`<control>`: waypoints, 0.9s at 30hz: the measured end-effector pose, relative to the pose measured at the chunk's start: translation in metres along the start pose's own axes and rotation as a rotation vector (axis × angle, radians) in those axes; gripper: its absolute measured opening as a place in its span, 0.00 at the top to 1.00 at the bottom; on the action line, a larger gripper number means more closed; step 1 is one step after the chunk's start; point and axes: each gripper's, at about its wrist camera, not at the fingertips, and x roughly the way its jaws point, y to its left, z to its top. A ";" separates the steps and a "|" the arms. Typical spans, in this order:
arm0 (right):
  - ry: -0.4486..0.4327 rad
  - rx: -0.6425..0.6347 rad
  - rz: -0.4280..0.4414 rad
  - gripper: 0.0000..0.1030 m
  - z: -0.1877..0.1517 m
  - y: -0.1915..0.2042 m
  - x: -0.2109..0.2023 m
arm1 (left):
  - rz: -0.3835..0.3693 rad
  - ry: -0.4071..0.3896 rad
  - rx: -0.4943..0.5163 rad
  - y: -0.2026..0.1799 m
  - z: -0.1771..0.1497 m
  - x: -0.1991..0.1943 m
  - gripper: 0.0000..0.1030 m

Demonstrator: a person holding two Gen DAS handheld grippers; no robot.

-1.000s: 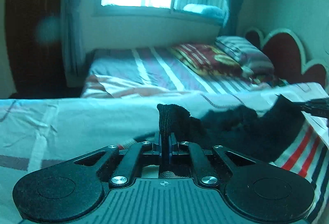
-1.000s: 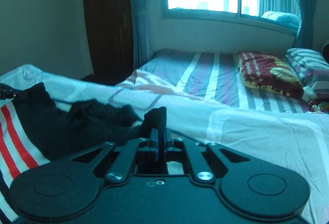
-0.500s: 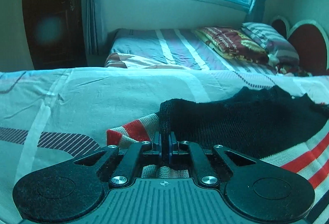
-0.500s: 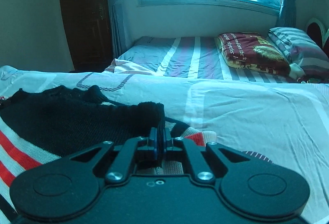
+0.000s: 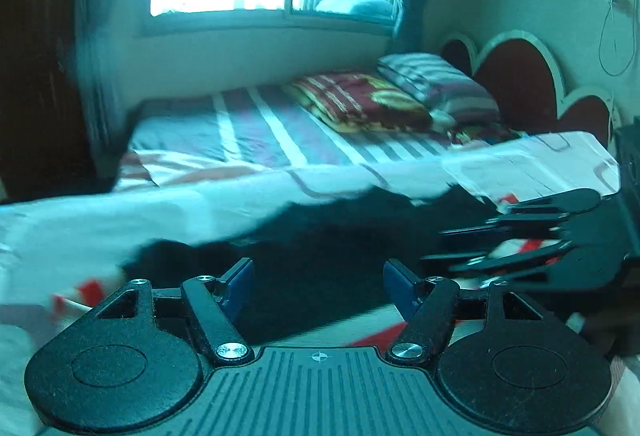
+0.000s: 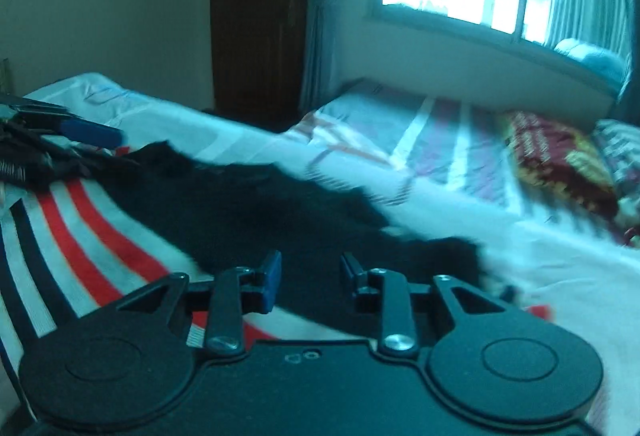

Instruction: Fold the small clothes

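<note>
A small knit garment, black with red, white and dark stripes, lies on the pale bedsheet, seen in the left wrist view (image 5: 320, 256) and the right wrist view (image 6: 224, 208). My left gripper (image 5: 318, 284) is open just above the black part, holding nothing. My right gripper (image 6: 308, 276) is open above the black part near the striped part (image 6: 80, 236), also empty. The right gripper shows at the right of the left view (image 5: 532, 236); the left gripper's blue fingertip (image 6: 88, 134) shows at the left of the right view. Both views are blurred.
The pale sheet (image 5: 140, 220) covers the near bed. A second bed with a striped cover (image 5: 256, 132), a red blanket (image 5: 360, 100) and a pillow (image 5: 436, 80) stands beyond, under a window. A dark wardrobe (image 6: 256, 12) stands by the curtain.
Both grippers were shut on the garment's black edge, carried it forward and laid it down. Now both have opened, let go and drawn back.
</note>
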 end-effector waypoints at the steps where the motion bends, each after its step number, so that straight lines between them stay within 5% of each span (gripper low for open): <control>1: 0.004 0.003 0.008 0.69 0.000 0.005 0.005 | 0.006 0.018 -0.003 -0.004 -0.003 0.009 0.31; 6: 0.023 -0.045 -0.055 0.68 -0.012 -0.007 0.004 | 0.117 0.042 0.009 0.023 -0.031 0.014 0.27; 9: 0.023 0.060 -0.180 0.67 -0.027 -0.061 -0.015 | 0.197 0.017 -0.012 0.065 -0.048 -0.006 0.25; 12: -0.003 0.180 -0.134 0.71 -0.040 -0.096 -0.030 | 0.184 0.017 -0.076 0.084 -0.051 -0.013 0.25; 15: 0.009 0.077 -0.196 0.68 -0.036 -0.075 -0.026 | 0.228 0.033 -0.015 0.073 -0.050 -0.008 0.24; 18: -0.046 0.131 -0.223 0.65 -0.035 -0.067 -0.047 | 0.247 0.000 -0.054 0.072 -0.047 -0.023 0.24; 23: -0.108 0.088 -0.094 0.65 -0.032 -0.012 -0.061 | 0.188 -0.092 -0.088 0.035 -0.045 -0.045 0.24; 27: -0.061 0.039 -0.067 0.65 -0.034 0.028 -0.041 | 0.179 -0.017 -0.002 -0.007 -0.052 -0.027 0.23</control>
